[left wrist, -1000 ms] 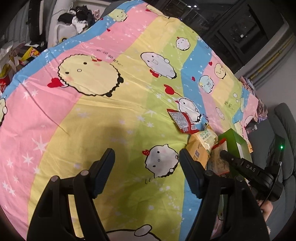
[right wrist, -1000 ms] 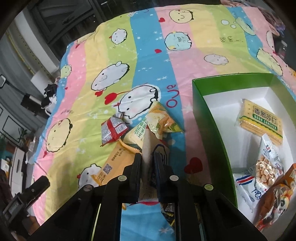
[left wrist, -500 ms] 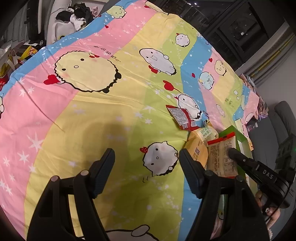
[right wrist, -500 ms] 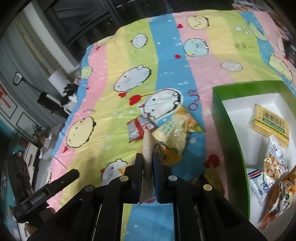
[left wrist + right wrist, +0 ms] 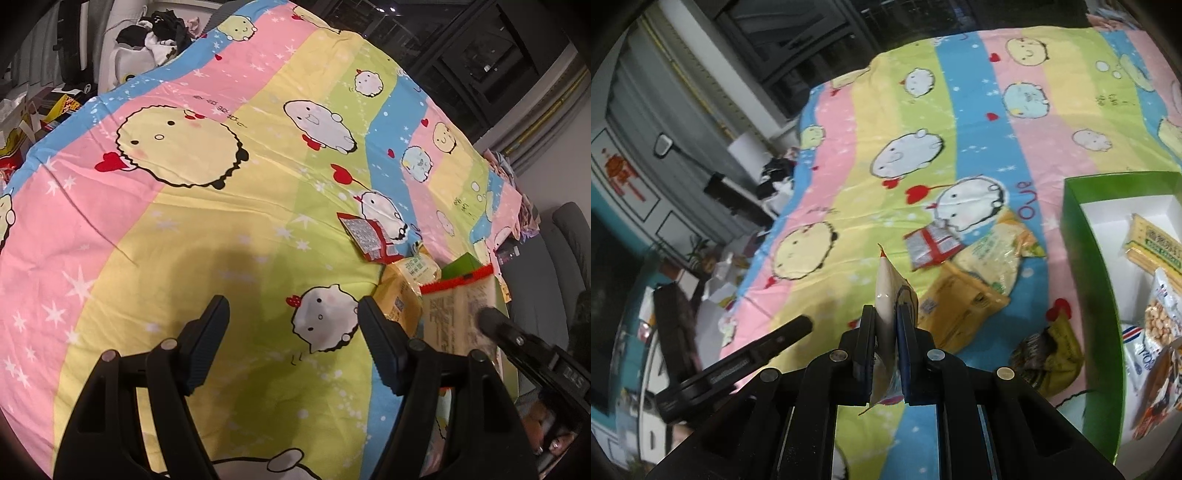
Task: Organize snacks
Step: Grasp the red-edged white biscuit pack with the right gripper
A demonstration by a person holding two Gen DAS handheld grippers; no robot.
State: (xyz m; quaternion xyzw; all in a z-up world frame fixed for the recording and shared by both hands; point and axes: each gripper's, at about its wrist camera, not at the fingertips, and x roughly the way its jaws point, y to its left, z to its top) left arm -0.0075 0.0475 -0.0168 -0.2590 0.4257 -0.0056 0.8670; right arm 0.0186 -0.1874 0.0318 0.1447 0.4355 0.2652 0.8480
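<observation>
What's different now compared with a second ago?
The right hand-held gripper, shut on the pale snack packet, has lifted it up off the snack pile. The left hand-held gripper stays open and empty over the bedsheet. The red packet and the green box haven't moved.

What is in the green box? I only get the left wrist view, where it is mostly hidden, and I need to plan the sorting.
Observer: The green box has a white inside and already holds several snack packs, among them a yellow cracker pack near its far end.
Operator: Is the right gripper gripping its packet firmly?
Observer: Yes, the right gripper is shut on the pale packet, which sticks up edge-on between the fingers.
Operator: Anything loose that I cannot see?
Observer: A dark olive packet lies on the bedsheet just outside the box's near wall.
</observation>
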